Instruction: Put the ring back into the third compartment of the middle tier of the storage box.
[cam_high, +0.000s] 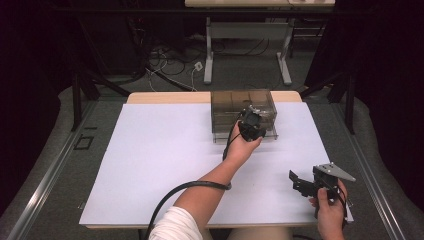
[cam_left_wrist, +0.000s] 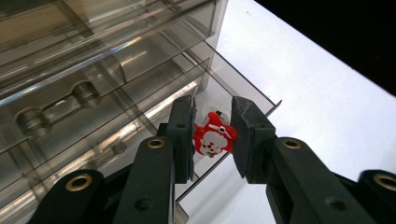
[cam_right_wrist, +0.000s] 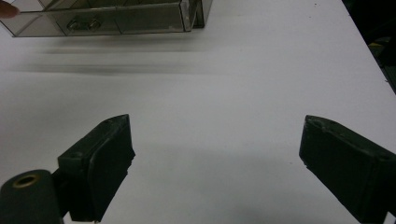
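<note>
left gripper (cam_left_wrist: 213, 135): jaws narrow, clamped on a small red santa figure (cam_left_wrist: 214, 139); pads press it from both sides in the left gripper view, centre of frame
left gripper, high view (cam_high: 250, 125): centre of frame, right at the front of the drawer box (cam_high: 243, 102), held by the left hand (cam_high: 242, 147), forearm coming up from bottom centre w/ a white sleeve (cam_high: 172, 227)
santa figure: red & white, face toward the camera, tilted a bit; sits over the pulled-out clear drawer (cam_left_wrist: 243, 95) at the box's lower level; can't tell if it touches the drawer floor
drawer box: smoky see-through plastic, far centre of the table (cam_high: 165, 150) in the high view; fills upper left of the left gripper view (cam_left_wrist: 93, 56), w/ two round knobs (cam_left_wrist: 60, 107) on a shut drawer front at left
drawer box, right gripper view (cam_right_wrist: 112, 16): top left of frame, shut drawer fronts facing the camera, well apart from the jaws
right gripper (cam_right_wrist: 215, 168): jaws wide, nothing between them, just bare white tabletop (cam_right_wrist: 215, 93) under them
right gripper, high view (cam_high: 300, 186): lower right of frame, near the table's front edge, grey 3-cornered plate on top, held by the right hand (cam_high: 330, 210), well apart from box & left gripper
cable (cam_high: 185, 192): black, loops from the left gripper down along the forearm to bottom centre
bkgd: dark floor w/ loose wires & white table legs (cam_high: 245, 50), top centre of the high view
</note>
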